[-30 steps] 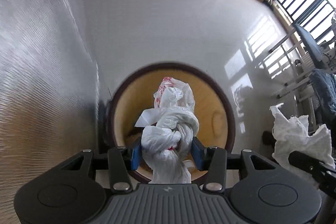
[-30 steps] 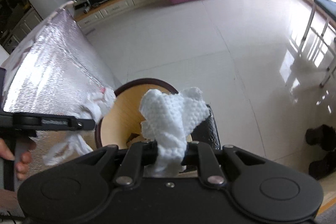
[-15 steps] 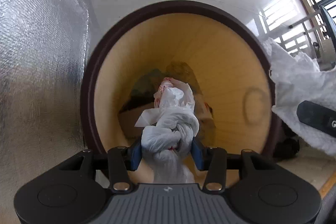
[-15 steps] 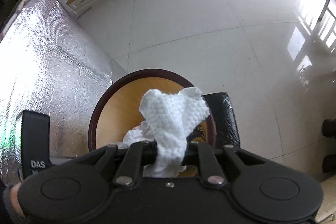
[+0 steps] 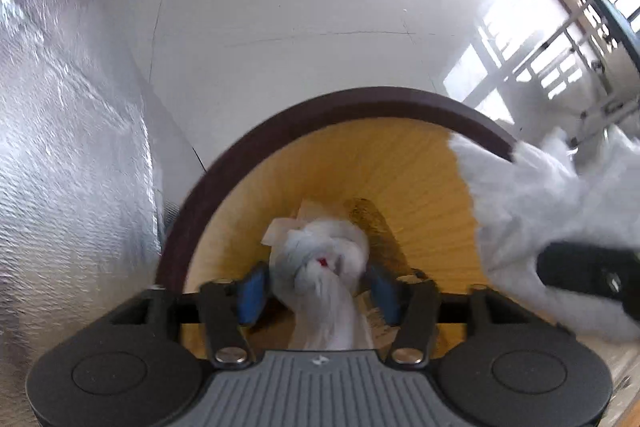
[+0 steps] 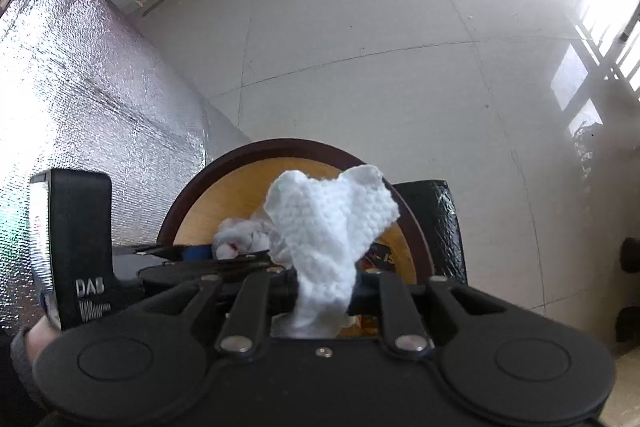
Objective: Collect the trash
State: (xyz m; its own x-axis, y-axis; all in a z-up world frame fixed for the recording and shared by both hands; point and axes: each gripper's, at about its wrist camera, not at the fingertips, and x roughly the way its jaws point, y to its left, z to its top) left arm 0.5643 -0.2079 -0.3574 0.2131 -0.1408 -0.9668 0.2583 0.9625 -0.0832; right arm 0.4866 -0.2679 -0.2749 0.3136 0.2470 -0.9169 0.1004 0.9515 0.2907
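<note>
A round bin with a dark brown rim (image 5: 360, 99) and a yellow wooden inside stands on the floor below both grippers. My left gripper (image 5: 318, 291) points down into it. Its jaws are opening, and the blue pads stand just clear of the knotted white plastic bag (image 5: 320, 259) between them. My right gripper (image 6: 326, 291) hangs over the same bin (image 6: 256, 151), pinching a white paper towel (image 6: 332, 219). Its jaws are starting to open, but the towel still sits tight between them. That towel (image 5: 520, 207) shows at the right of the left wrist view. The bag (image 6: 240, 239) lies just left of it.
A silver foil-covered surface (image 5: 60, 147) rises close on the bin's left. A black object (image 6: 440, 219) stands against the bin's right side. White tiled floor (image 6: 400, 67) stretches beyond. Dark shoes (image 6: 630, 251) sit at the right edge. A hand (image 6: 28, 343) holds the left gripper's housing (image 6: 80, 227).
Both grippers came down over the bin. The right one moved in beside the left. The left jaws spread away from the knotted bag; the right still holds the towel.
</note>
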